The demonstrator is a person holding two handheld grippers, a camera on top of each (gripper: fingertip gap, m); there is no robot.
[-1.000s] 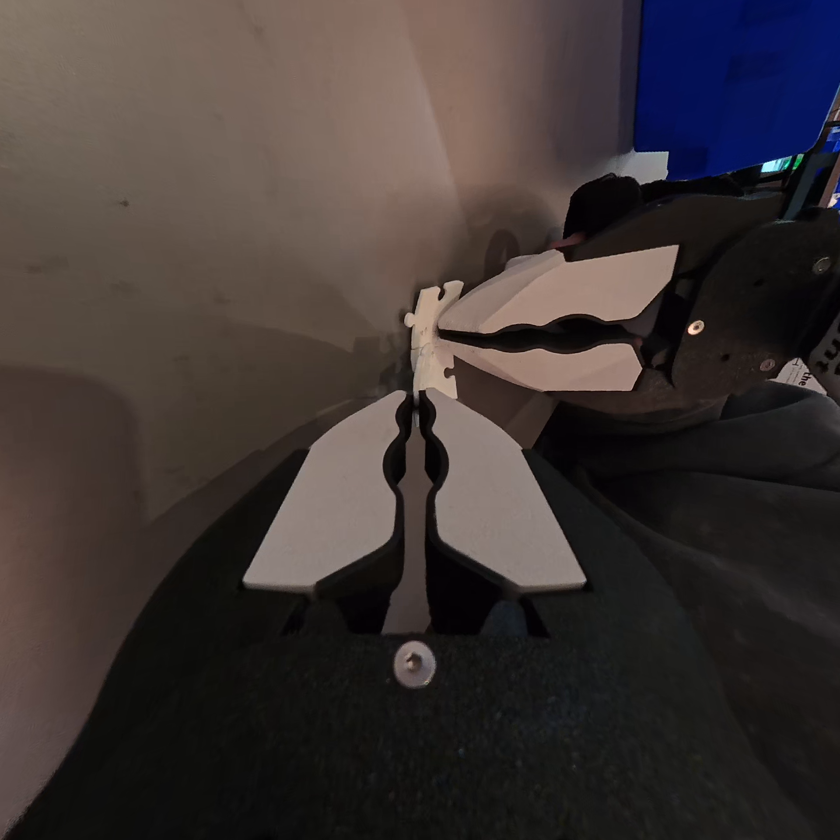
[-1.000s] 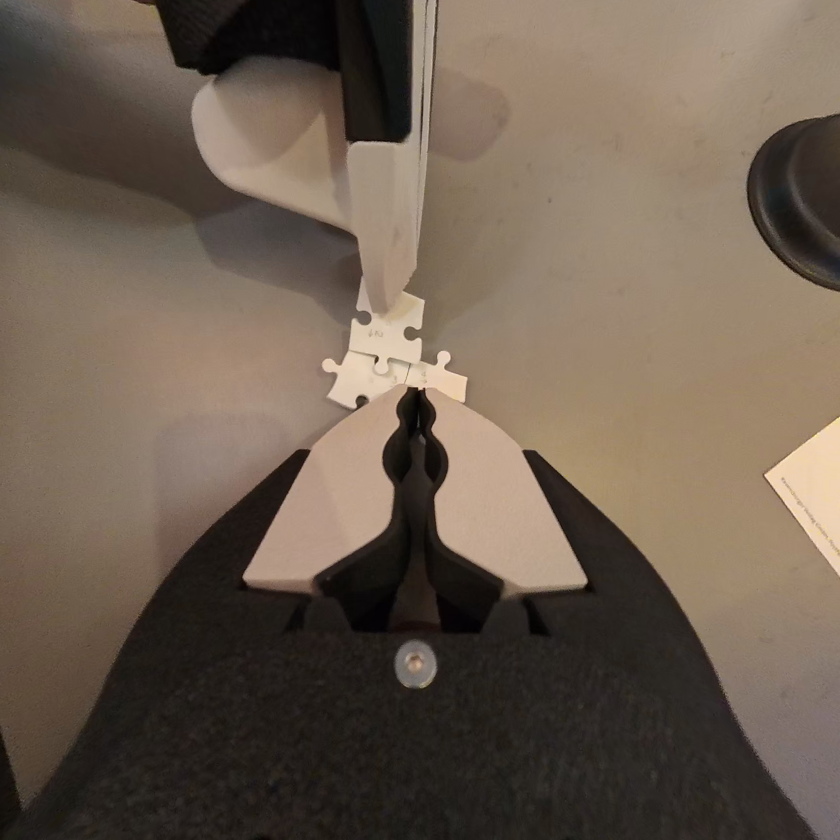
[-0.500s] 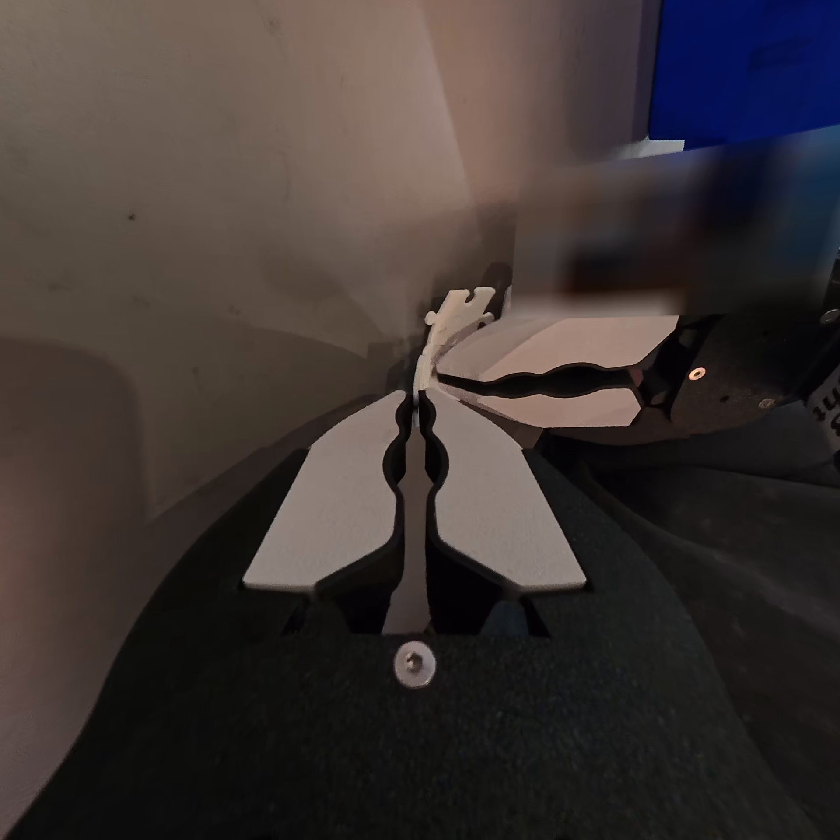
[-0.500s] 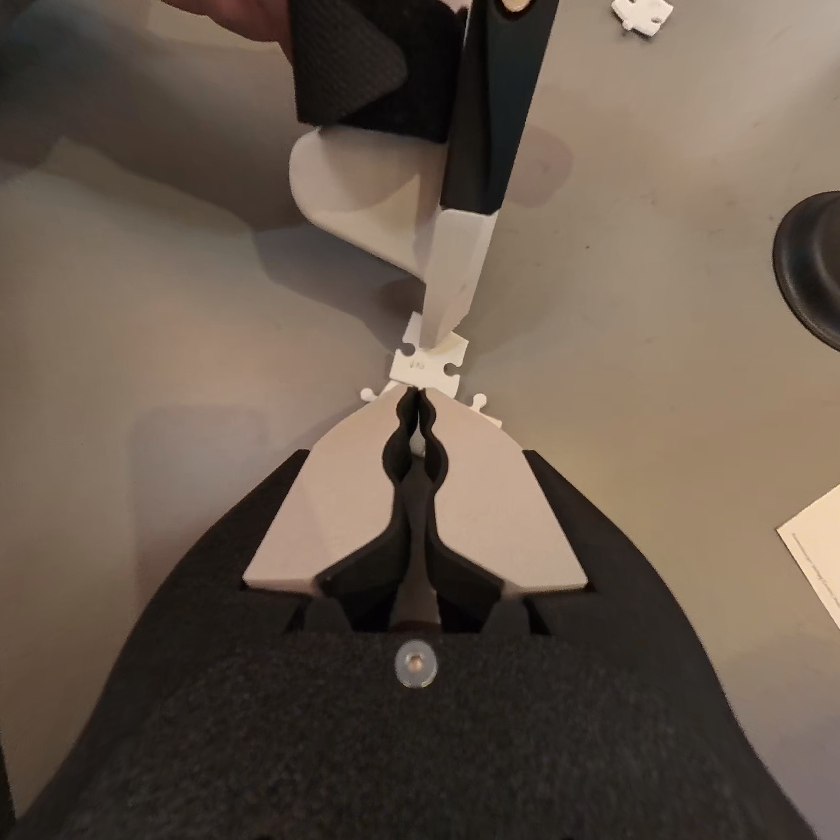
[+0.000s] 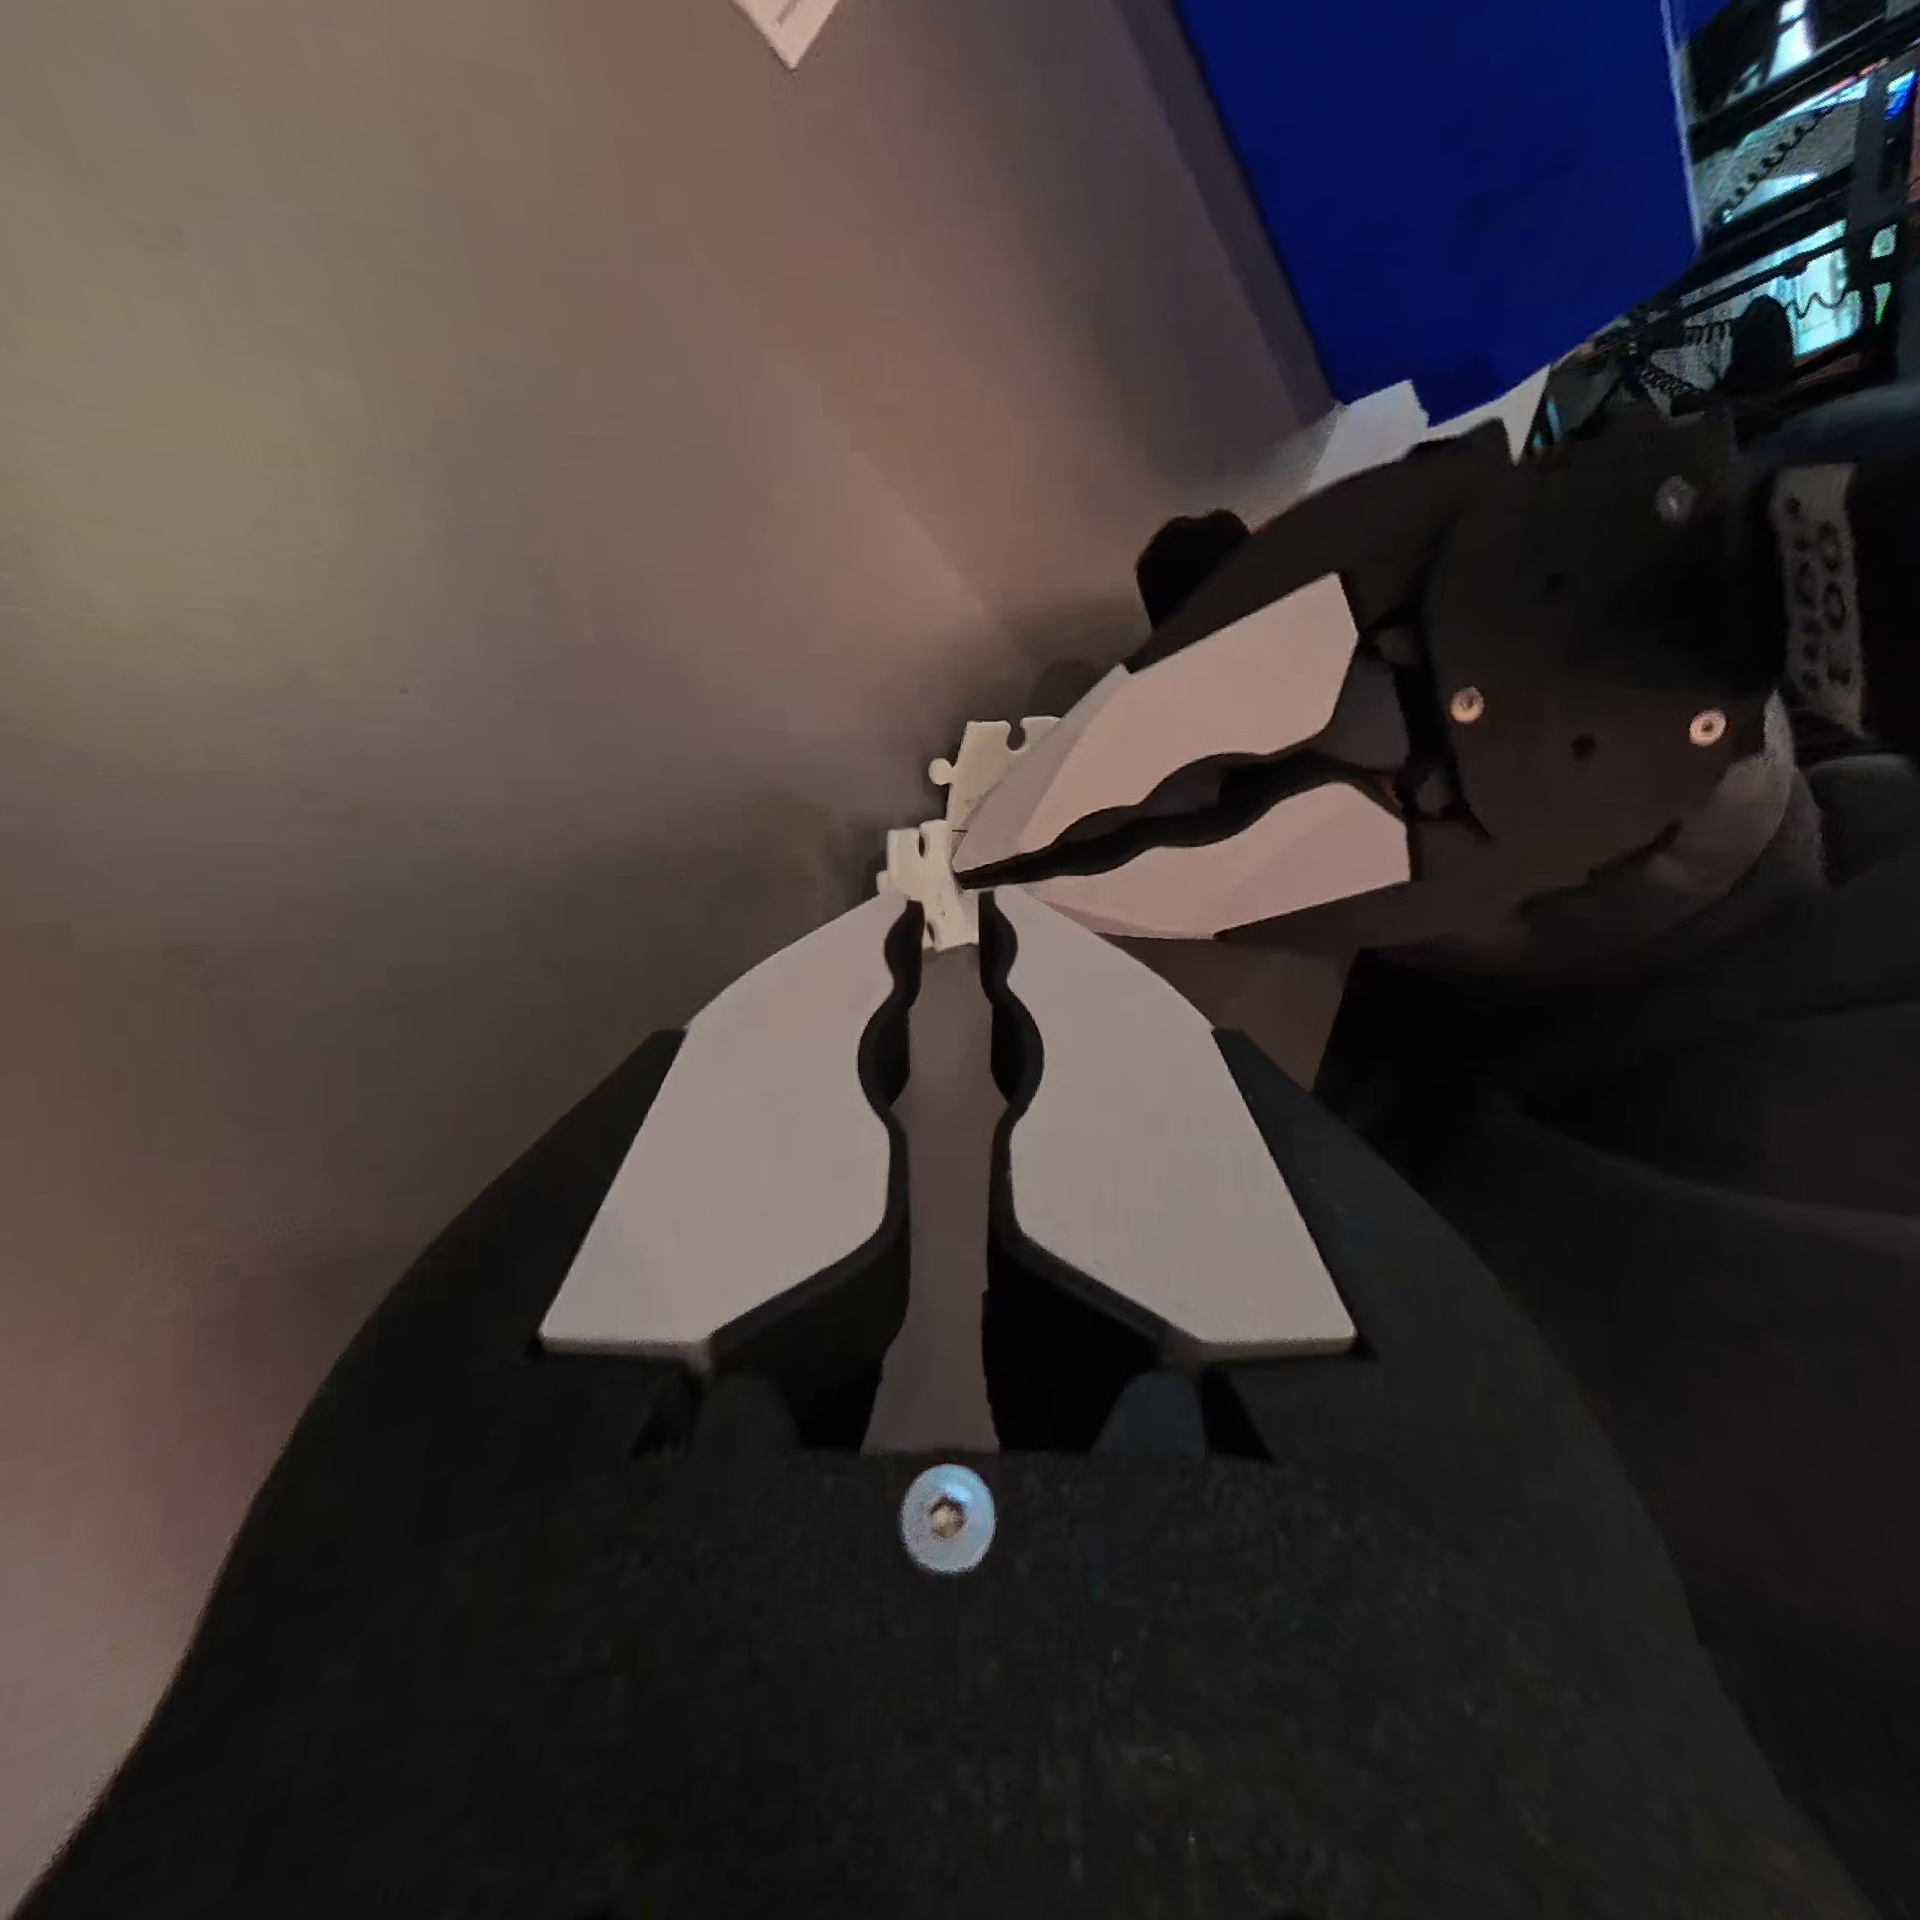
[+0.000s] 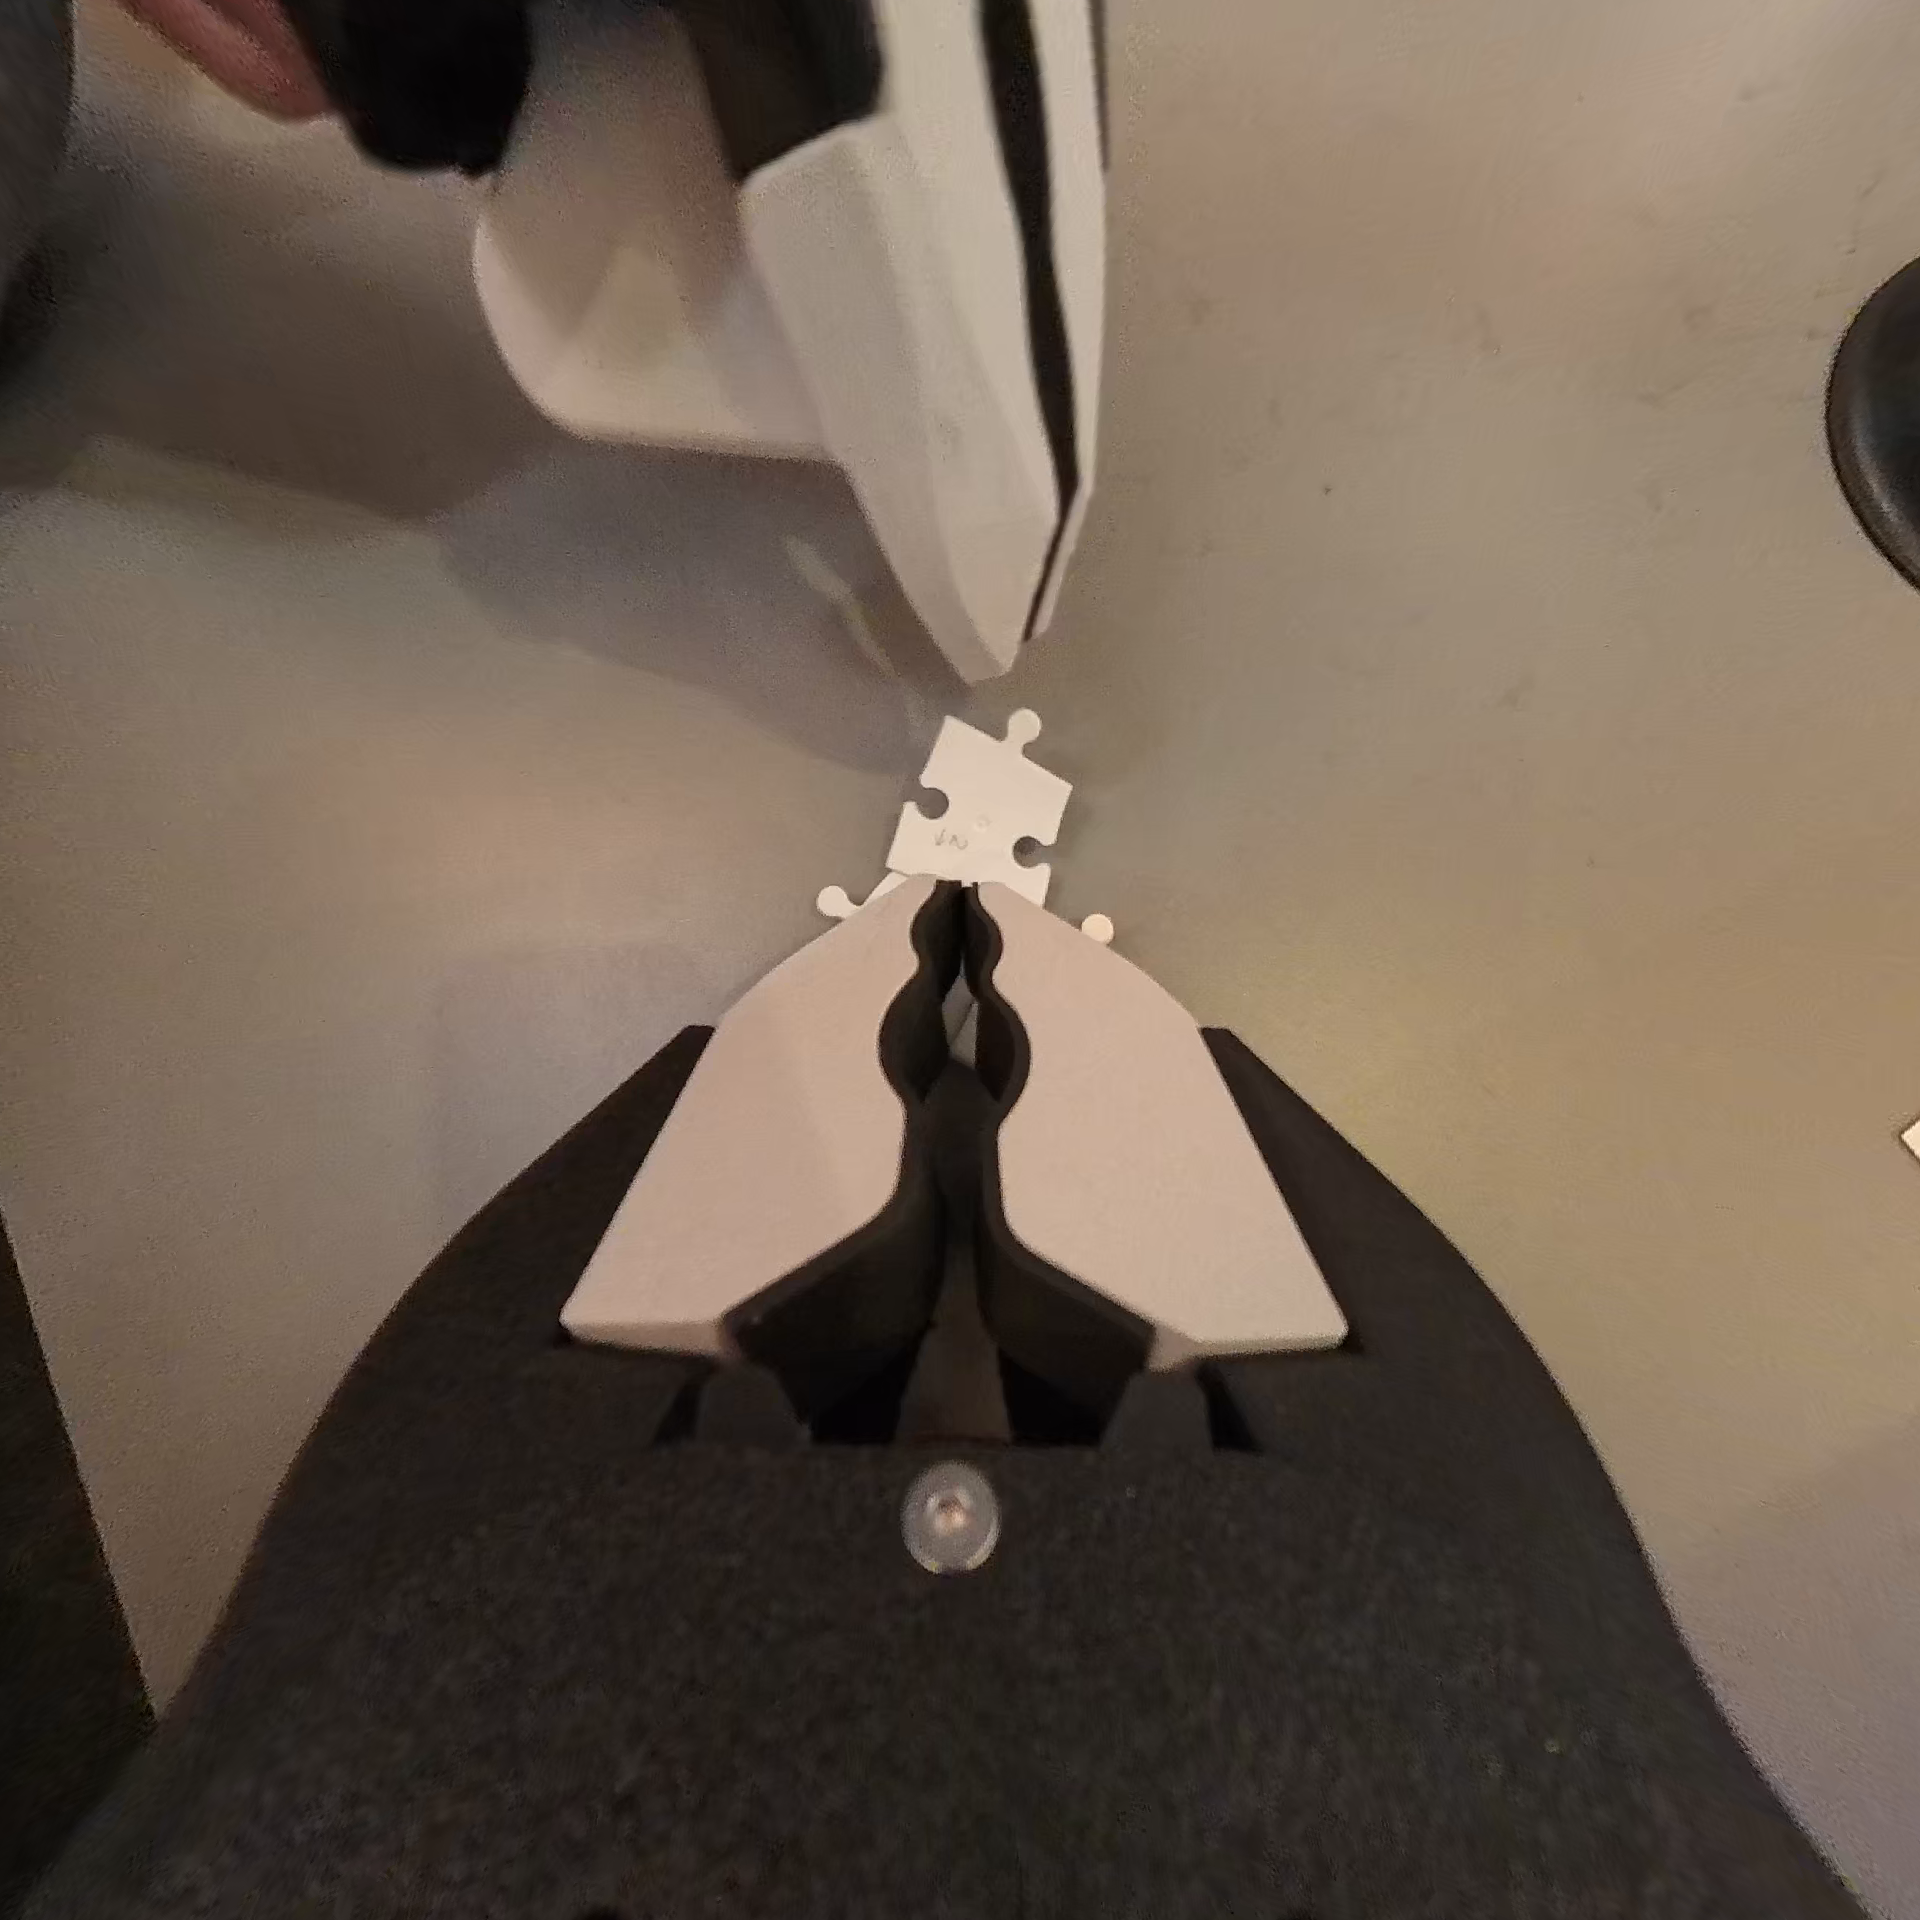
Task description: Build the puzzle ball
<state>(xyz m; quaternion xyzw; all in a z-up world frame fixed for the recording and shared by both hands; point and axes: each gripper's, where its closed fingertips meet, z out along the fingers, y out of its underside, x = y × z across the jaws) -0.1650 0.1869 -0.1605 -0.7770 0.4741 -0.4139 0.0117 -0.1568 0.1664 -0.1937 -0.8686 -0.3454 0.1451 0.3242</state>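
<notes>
White puzzle pieces (image 6: 980,814) sit mid-frame, pinched by the right gripper (image 6: 961,906); left gripper (image 5: 948,920) (slightly parted, empty) should regrip gently.

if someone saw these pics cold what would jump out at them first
Probably the small cluster of white puzzle pieces held above the grey table, right at the centre of both views. The right gripper is pinched shut on its near edge. The left gripper hangs just beyond the far edge with a narrow gap between its fingers, and in the right wrist view it seems not to touch.
</notes>
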